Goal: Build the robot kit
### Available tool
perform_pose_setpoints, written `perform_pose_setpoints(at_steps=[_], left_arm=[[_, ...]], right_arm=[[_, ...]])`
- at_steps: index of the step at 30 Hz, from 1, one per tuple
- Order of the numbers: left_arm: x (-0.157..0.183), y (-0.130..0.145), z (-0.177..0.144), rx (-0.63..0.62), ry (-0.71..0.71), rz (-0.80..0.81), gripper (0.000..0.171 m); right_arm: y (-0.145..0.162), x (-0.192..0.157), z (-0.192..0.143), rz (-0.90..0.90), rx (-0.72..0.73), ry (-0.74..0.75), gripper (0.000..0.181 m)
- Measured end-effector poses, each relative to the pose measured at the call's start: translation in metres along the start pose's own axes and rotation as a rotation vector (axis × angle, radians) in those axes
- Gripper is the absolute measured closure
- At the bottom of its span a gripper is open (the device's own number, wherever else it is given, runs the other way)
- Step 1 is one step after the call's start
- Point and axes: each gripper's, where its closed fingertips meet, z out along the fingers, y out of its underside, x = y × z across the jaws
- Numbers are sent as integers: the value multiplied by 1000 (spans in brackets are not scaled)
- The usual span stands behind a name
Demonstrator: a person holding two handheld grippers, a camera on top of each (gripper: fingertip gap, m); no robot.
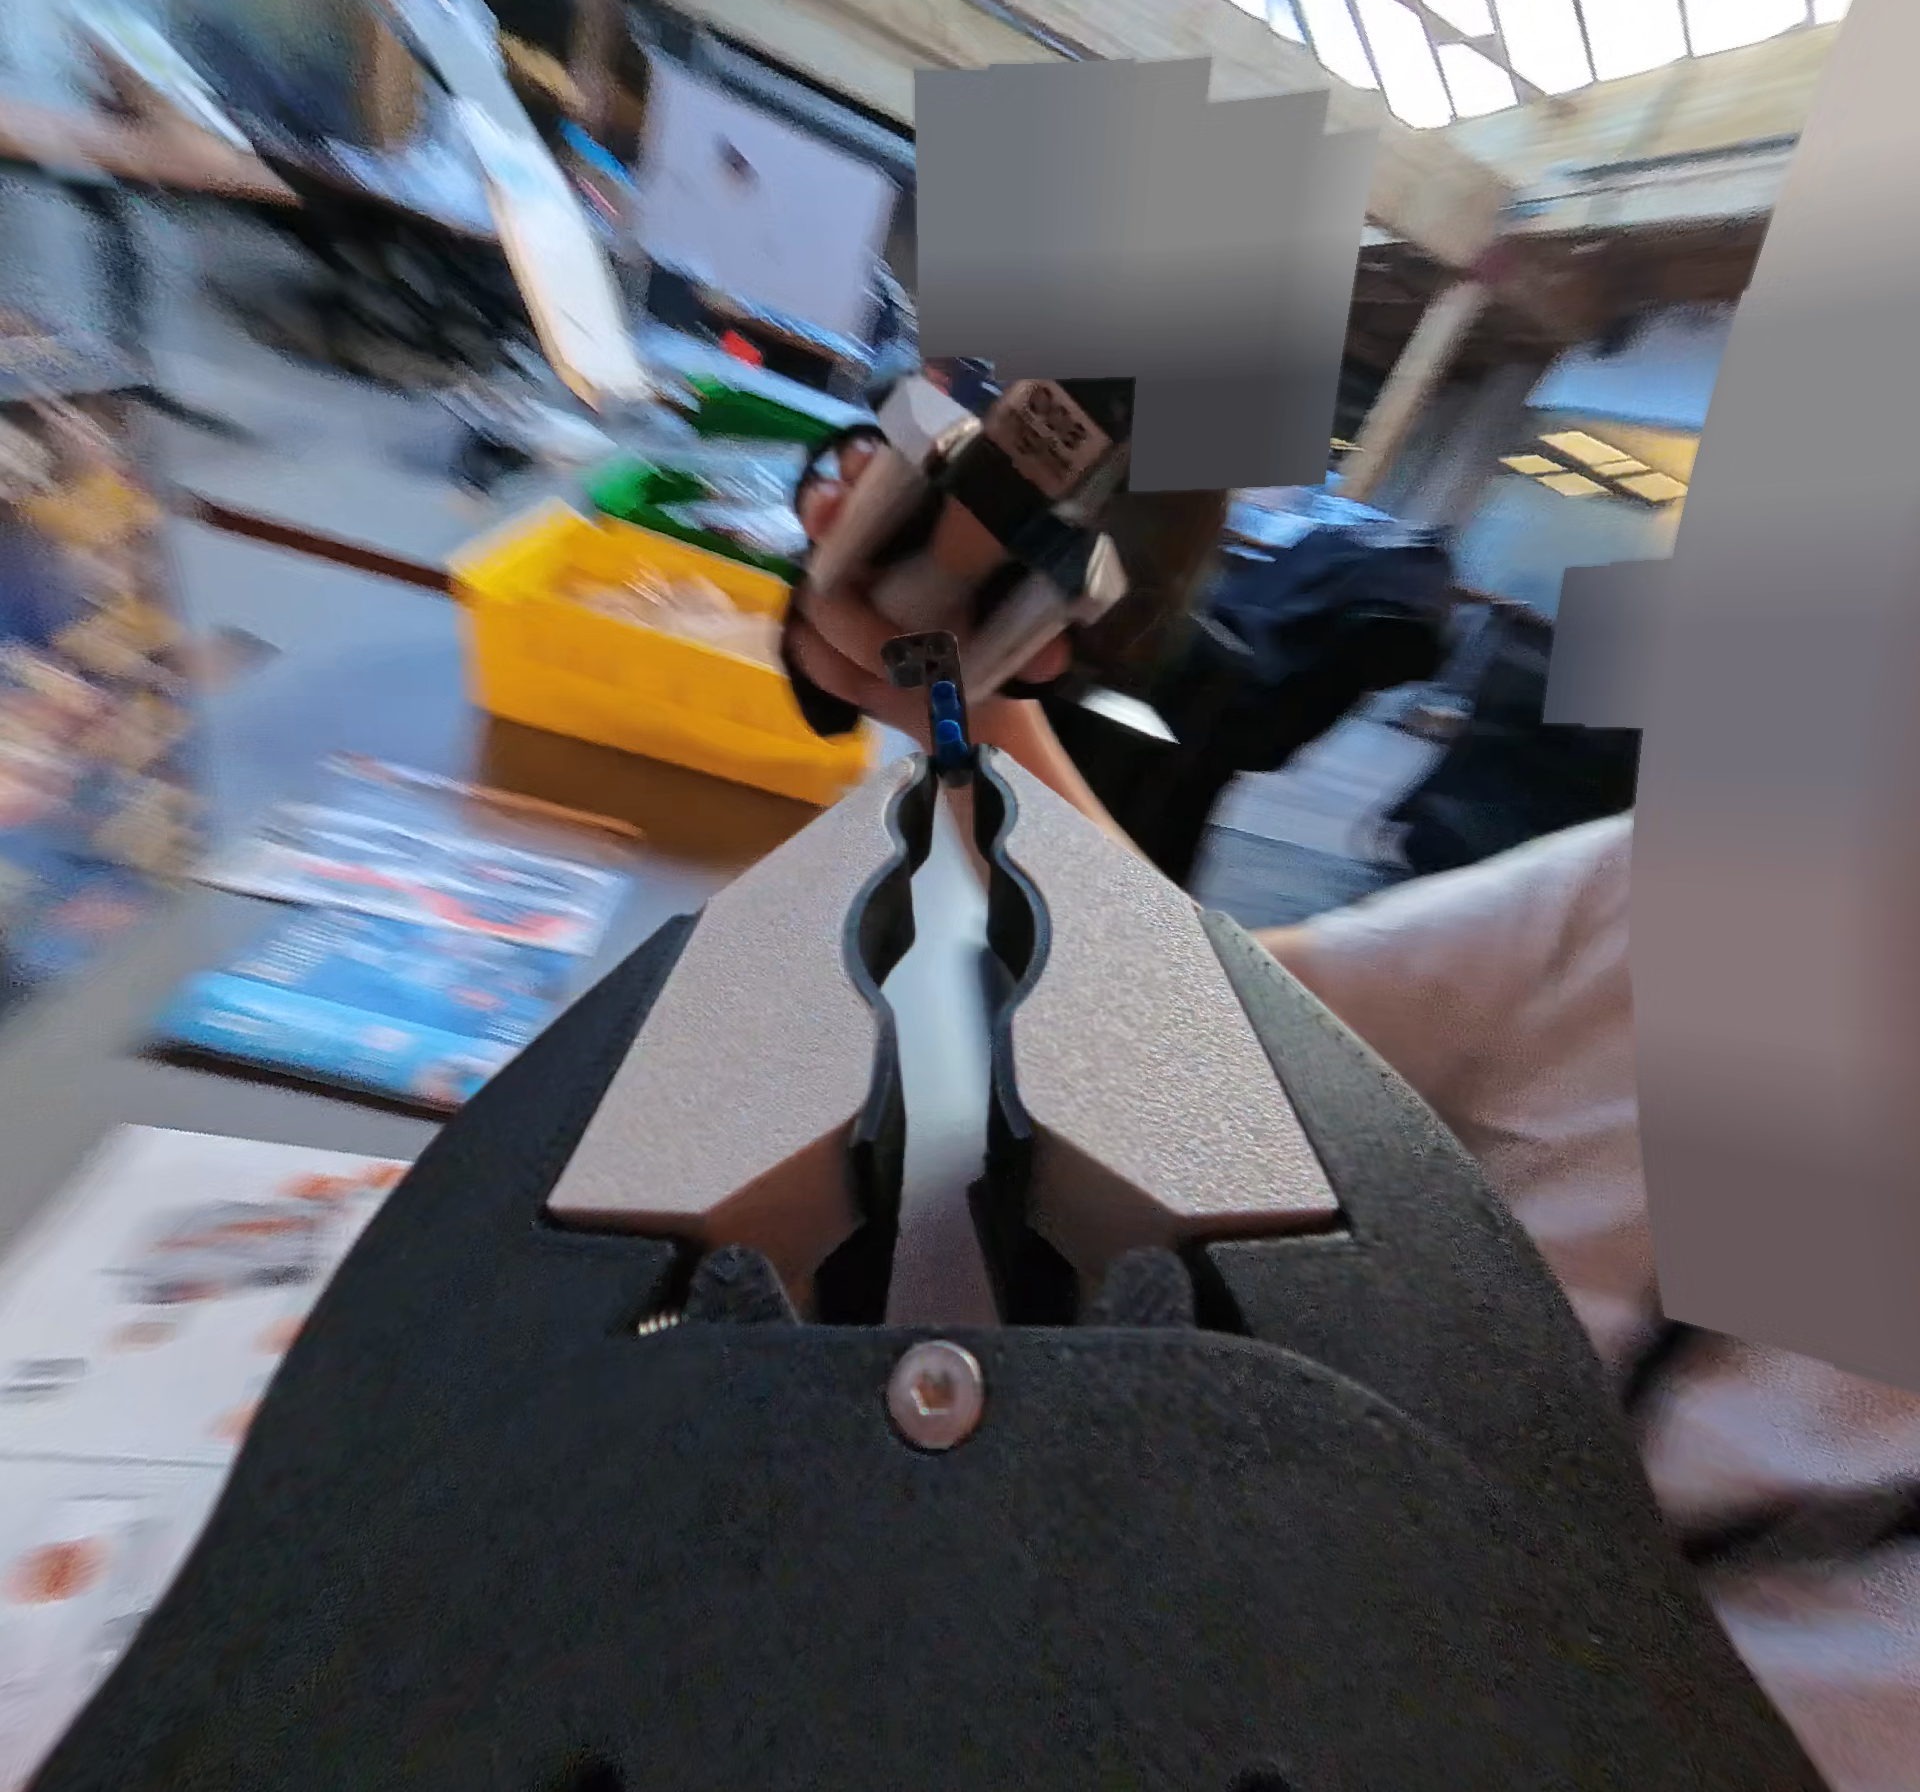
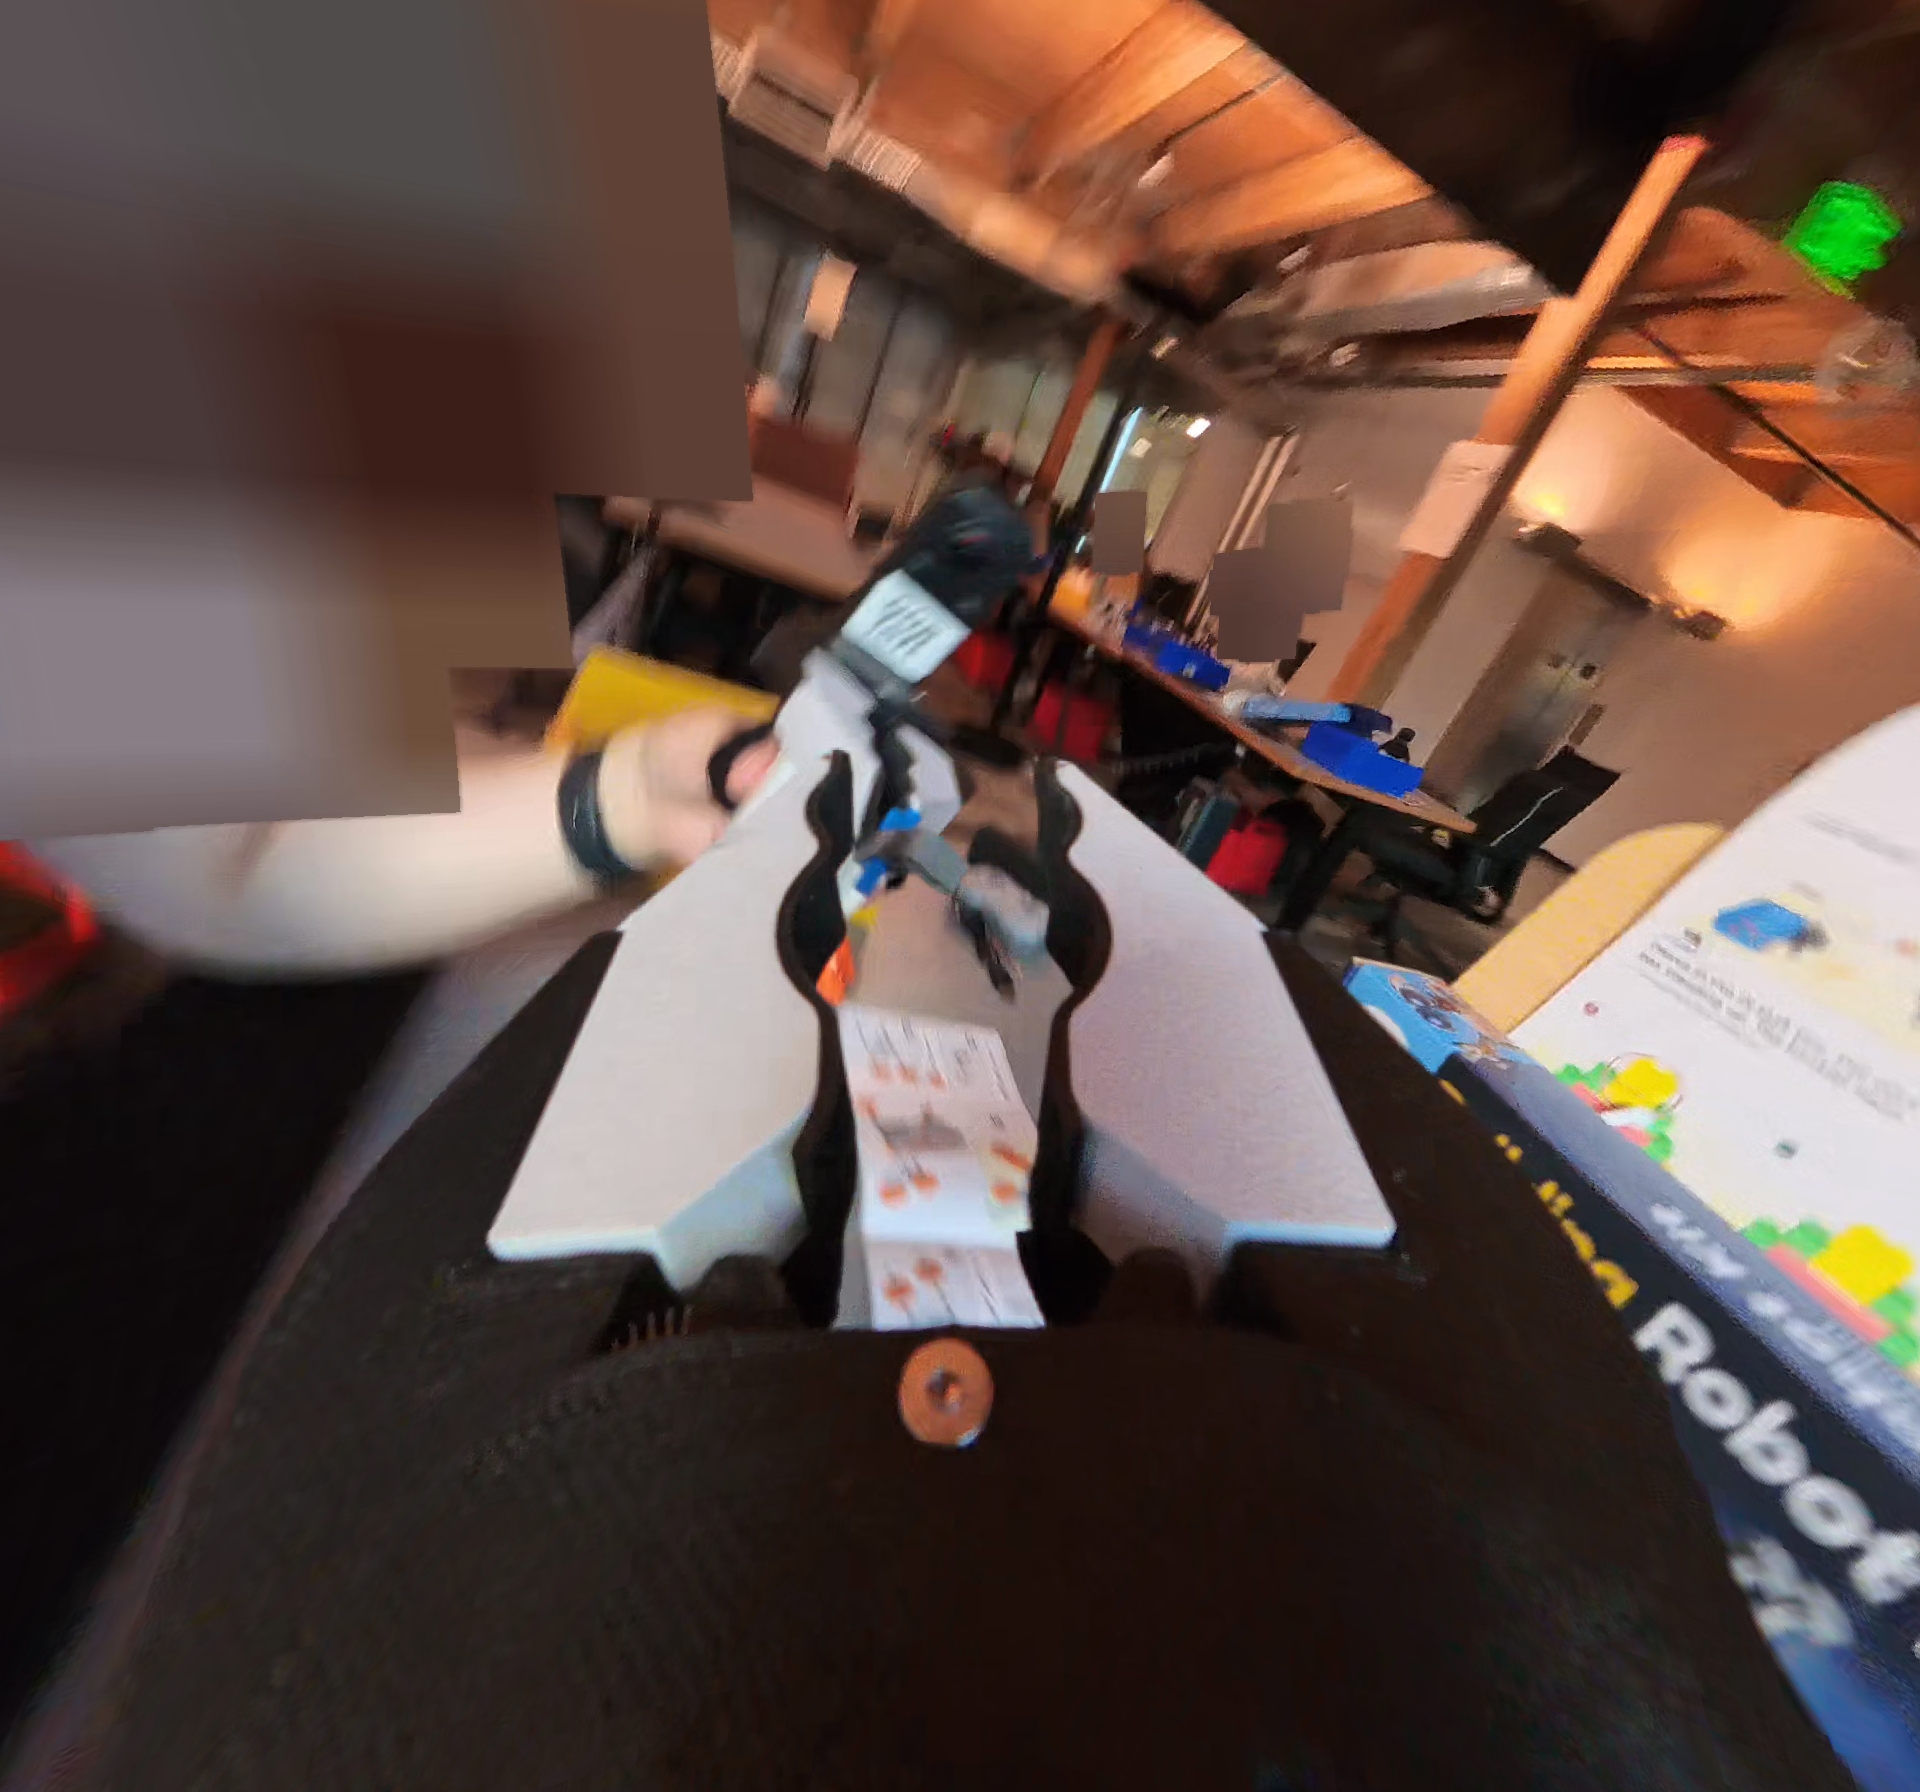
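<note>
My left gripper (image 1: 948, 768) is shut at its tips on a small building-toy part (image 1: 940, 703), a blue pin with a dark grey piece on top. It is held up in the air. My right gripper (image 2: 940, 807) is open. A small grey and blue assembly (image 2: 935, 859) lies between its fingers; I cannot tell if they touch it. In the left wrist view the right gripper (image 1: 920, 615) points toward the part, held by a hand (image 1: 831, 662). In the right wrist view the left gripper (image 2: 894, 807) comes in from the left, held by a hand (image 2: 665, 786) with a black wristband.
A yellow bin (image 1: 623, 641) and a green bin (image 1: 665, 485) stand on the table behind. A dark blue toy box (image 1: 395, 942) and a printed instruction sheet (image 1: 156, 1327) lie at the left. The box (image 2: 1714, 1347) and an open booklet (image 2: 1714, 963) show at right. My right fingertips sit around 5 centimeters from my left ones.
</note>
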Motion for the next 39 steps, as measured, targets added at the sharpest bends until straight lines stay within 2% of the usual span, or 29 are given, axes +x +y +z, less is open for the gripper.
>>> perform_pose_setpoints(at_steps=[2, 4, 7, 9, 11, 14, 17, 29, 35, 36, 38, 39], left_arm=[[-10, -22, -9, 99, -191, 231, 167], [-5, -34, -14, 161, -283, 400, 167], [5, -44, -14, 233, -317, 512, 167], [7, -44, -13, 248, -314, 527, 167], [5, -44, -13, 255, -313, 514, 167], [3, -42, -11, 256, -294, 482, 167], [2, -40, -9, 244, -285, 477, 167], [-5, -37, -8, 245, -259, 399, 167], [-1, -35, -6, 238, -188, 330, 167], [-2, -35, -7, 231, -194, 340, 165], [4, -46, -16, 266, -223, 394, 119], [9, -55, -25, 290, -240, 424, 106]], right_arm=[[-17, 19, -6, 232, 133, 15, 148], [-17, 33, -3, 440, 203, 11, 158], [10, 28, 17, 525, 119, -43, 161], [15, 17, 28, 543, 92, -105, 161], [10, 9, 35, 559, 127, -150, 161], [11, 7, 41, 570, 131, -152, 163], [8, 7, 42, 578, 159, -164, 174], [15, 11, 43, 581, 152, -149, 175], [14, 7, 41, 572, 133, -177, 176], [15, 9, 41, 561, 114, -151, 176], [-11, 11, 33, 512, 170, -106, 176], [-30, 5, 28, 457, 196, -106, 176]])
